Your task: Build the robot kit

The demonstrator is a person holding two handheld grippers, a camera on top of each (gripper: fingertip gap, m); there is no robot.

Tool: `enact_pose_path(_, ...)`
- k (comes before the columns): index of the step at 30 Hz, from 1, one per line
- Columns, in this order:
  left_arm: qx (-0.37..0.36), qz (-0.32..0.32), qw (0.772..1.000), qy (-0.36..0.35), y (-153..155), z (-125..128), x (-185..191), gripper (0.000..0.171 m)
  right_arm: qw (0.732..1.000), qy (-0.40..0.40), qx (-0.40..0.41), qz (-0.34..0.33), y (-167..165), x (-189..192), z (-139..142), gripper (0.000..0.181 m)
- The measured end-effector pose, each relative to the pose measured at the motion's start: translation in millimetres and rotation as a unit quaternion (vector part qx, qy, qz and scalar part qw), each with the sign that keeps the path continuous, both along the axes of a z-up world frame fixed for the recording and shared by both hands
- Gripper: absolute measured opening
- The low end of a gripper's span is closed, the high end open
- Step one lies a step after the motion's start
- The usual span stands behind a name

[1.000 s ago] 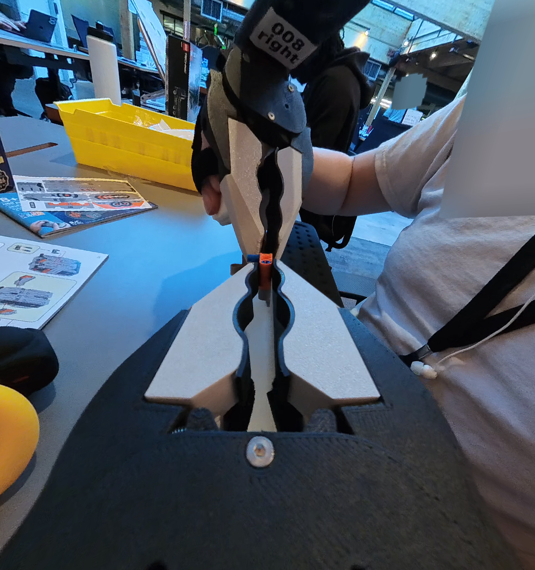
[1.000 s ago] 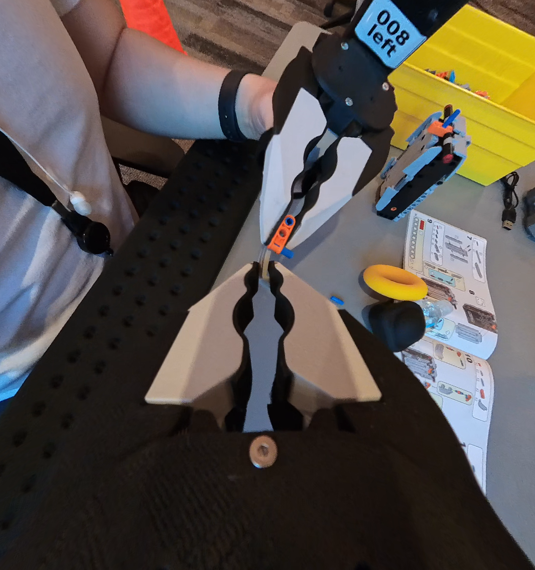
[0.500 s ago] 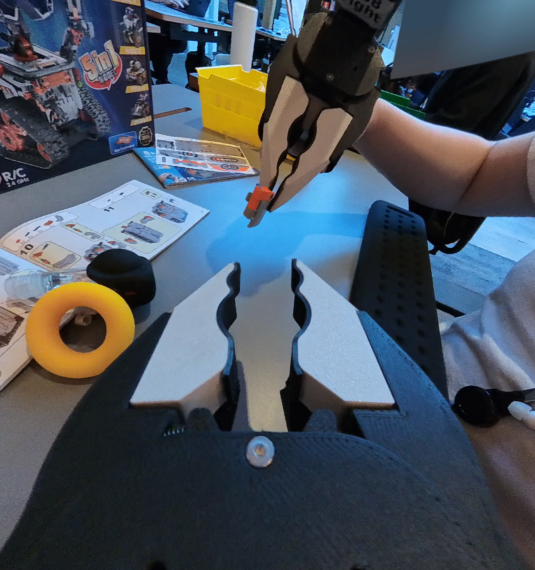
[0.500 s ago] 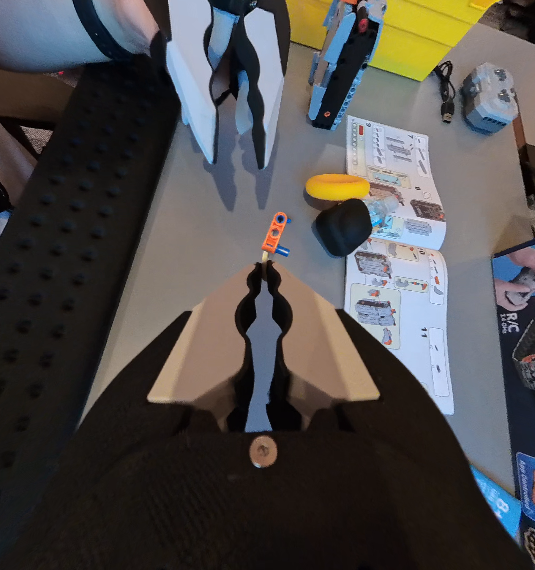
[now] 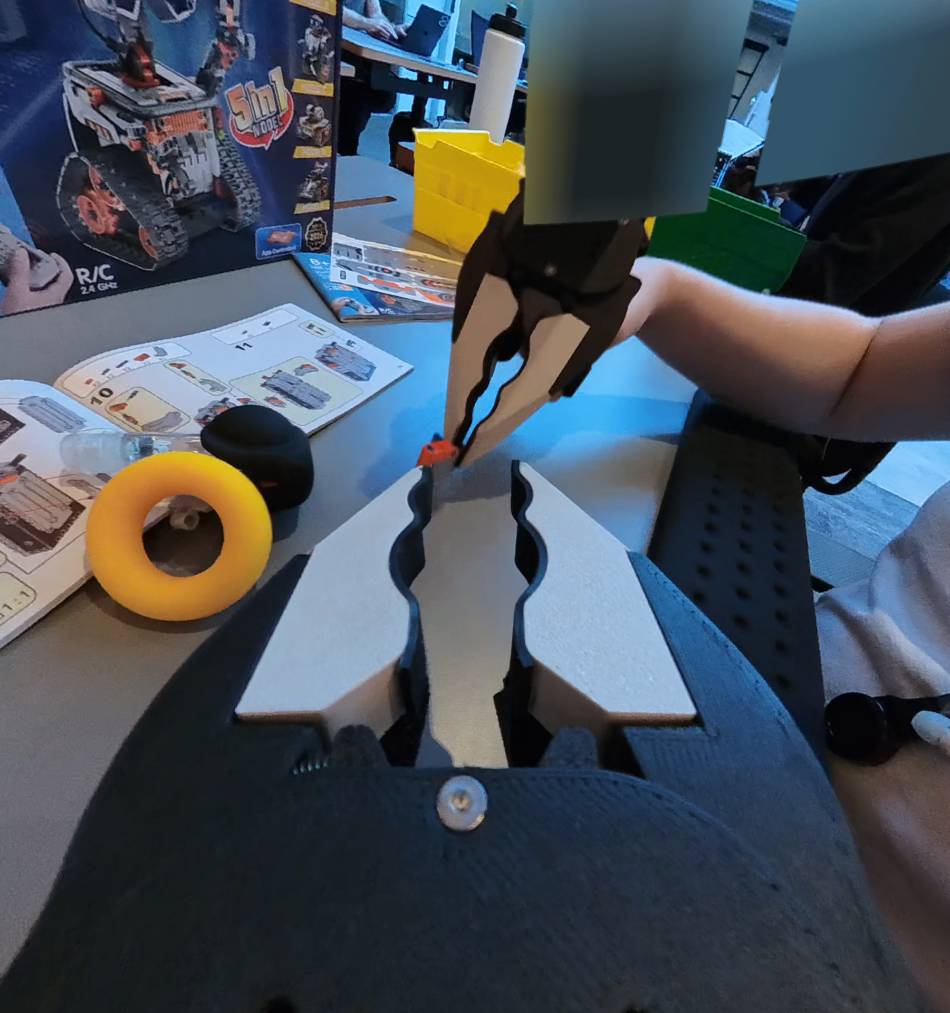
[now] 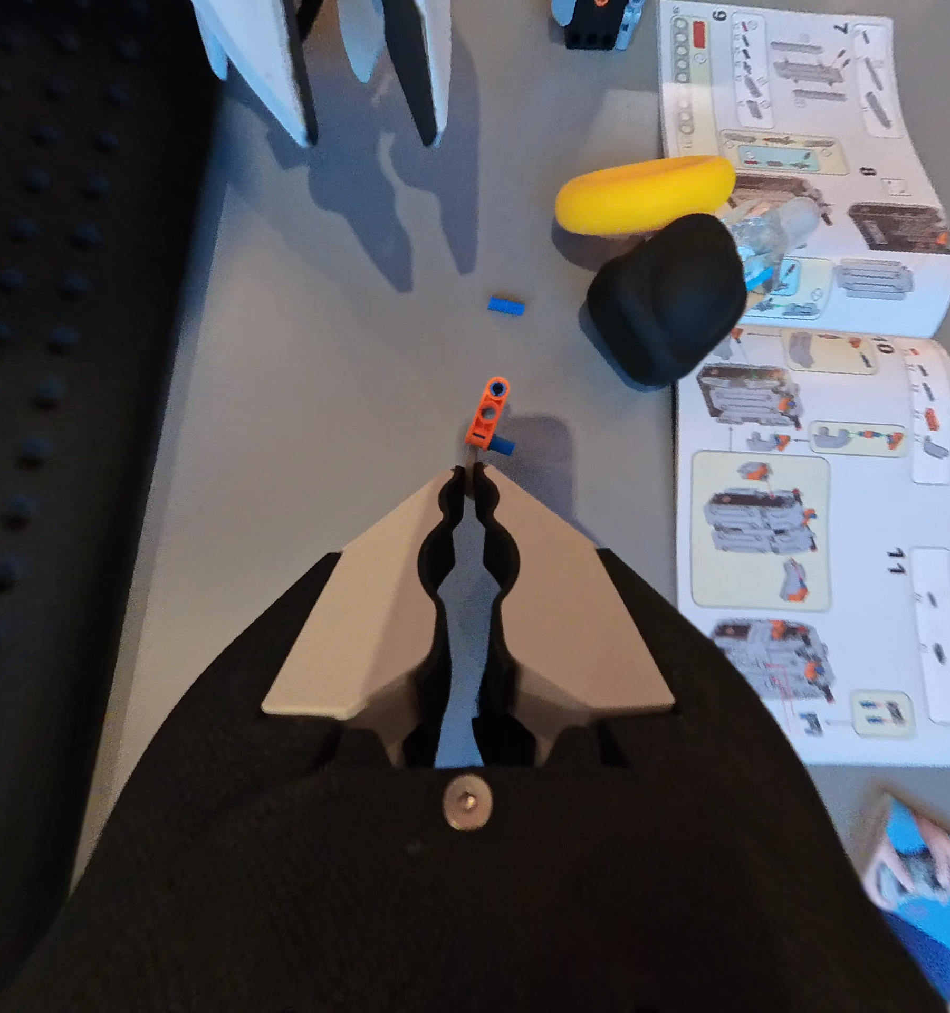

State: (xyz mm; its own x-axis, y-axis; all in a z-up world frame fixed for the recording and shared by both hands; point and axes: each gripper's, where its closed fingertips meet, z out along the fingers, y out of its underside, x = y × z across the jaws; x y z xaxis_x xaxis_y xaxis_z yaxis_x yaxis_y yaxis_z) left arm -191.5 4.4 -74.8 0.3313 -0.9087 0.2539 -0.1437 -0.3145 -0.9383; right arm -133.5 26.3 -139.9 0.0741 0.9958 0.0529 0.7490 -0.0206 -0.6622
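My right gripper [image 6: 467, 468] is shut on the thin stub of a small orange connector [image 6: 486, 414] that carries a blue pin [image 6: 501, 445], holding it low over the grey table [image 6: 324, 383]. In the left wrist view the right gripper [image 5: 461, 457] and the orange connector [image 5: 434, 452] sit just beyond my left fingertip. My left gripper [image 5: 470, 474] is open and empty. It also shows at the top of the right wrist view [image 6: 368, 131], jaws apart. A loose blue pin [image 6: 505, 305] lies on the table between the two grippers.
A yellow ring [image 5: 179, 597] and a black rounded object [image 5: 259, 449] rest on an open instruction booklet [image 5: 187, 373] to the left. A toy box [image 5: 133, 137] and a yellow bin [image 5: 461, 181] stand behind. A black perforated surface [image 5: 735, 548] runs along the table edge beside a person's arm. About 10 cm separates my left fingertips from my right.
My left gripper let go of the orange connector, opened and drew back. My right gripper kept the connector and has come down close to the table, near my left fingertips.
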Motion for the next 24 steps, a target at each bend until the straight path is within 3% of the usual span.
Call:
enact_pose_path(8, 0.013, 0.029, 0.999, 0.001, 12, 0, -11, 0.018, 1.0, -0.003, -0.009, -0.003, 10, -15, -5, 0.001)
enact_pose_path(16, 0.056, 0.092, 0.992, -0.067, 24, 30, -35, 0.016, 0.999, -0.008, -0.034, 0.011, 4, -5, -7, 0.002)
enact_pose_path(20, 0.167, 0.191, 0.962, -0.103, 30, 67, -66, 0.014, 1.0, -0.01, -0.029, 0.003, 5, 7, -5, 0.002)
enact_pose_path(24, 0.223, 0.289, 0.922, -0.13, 35, 88, -100, 0.017, 0.999, 0.008, -0.035, -0.007, 6, 20, 1, 0.002)
